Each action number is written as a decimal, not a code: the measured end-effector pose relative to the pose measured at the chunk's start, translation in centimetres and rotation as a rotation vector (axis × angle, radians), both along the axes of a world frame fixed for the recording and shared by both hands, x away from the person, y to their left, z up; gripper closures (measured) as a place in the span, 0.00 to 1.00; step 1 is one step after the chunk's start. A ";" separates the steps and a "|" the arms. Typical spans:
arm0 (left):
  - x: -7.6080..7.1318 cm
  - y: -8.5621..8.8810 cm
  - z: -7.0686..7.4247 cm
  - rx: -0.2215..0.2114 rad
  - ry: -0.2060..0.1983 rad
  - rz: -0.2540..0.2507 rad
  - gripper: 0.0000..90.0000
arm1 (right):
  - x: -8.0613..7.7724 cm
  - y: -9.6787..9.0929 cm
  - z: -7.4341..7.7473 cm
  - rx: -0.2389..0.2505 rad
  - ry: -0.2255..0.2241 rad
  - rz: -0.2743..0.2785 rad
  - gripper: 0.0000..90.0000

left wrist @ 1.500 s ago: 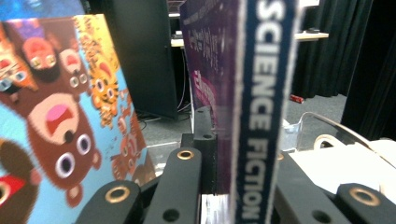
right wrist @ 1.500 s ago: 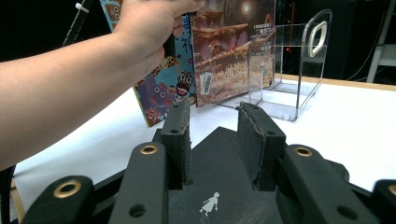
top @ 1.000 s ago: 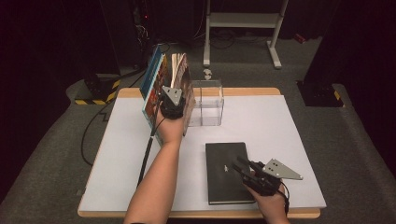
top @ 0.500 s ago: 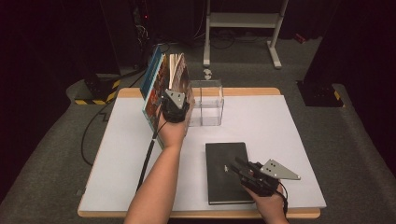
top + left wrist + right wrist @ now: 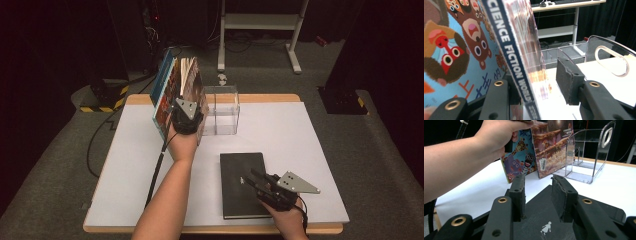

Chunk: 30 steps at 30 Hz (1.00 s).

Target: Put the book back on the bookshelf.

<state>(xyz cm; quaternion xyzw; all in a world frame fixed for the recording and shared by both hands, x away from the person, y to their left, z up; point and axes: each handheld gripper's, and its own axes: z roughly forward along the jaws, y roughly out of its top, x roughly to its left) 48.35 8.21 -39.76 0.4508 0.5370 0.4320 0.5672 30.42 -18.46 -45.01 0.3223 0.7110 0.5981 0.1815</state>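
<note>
1. The books (image 5: pixel 177 97) are stood upright and leaning at the table's far left, just beside the clear acrylic stand (image 5: pixel 222 110); the black book (image 5: pixel 240 182) lies flat at the near edge.
2. The left gripper (image 5: pixel 534 85) has just been opening; a thin book spine (image 5: pixel 510 52) is between the jaws, the right pad (image 5: pixel 569 82) standing clear of it, so it is judged released.
3. The right gripper (image 5: pixel 537 192) rests on the black book, jaws parted, nothing clamped.
4. The thin books are judged light, glossy, slippery and floppy; they are best taken near the spine; the black book seems stiffer and heavier, best gripped at an edge.
</note>
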 end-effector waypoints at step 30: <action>-2.9 0.4 0.4 -0.002 -0.005 -0.012 0.55 | 0.1 0.3 -0.2 -0.004 0.005 0.013 0.67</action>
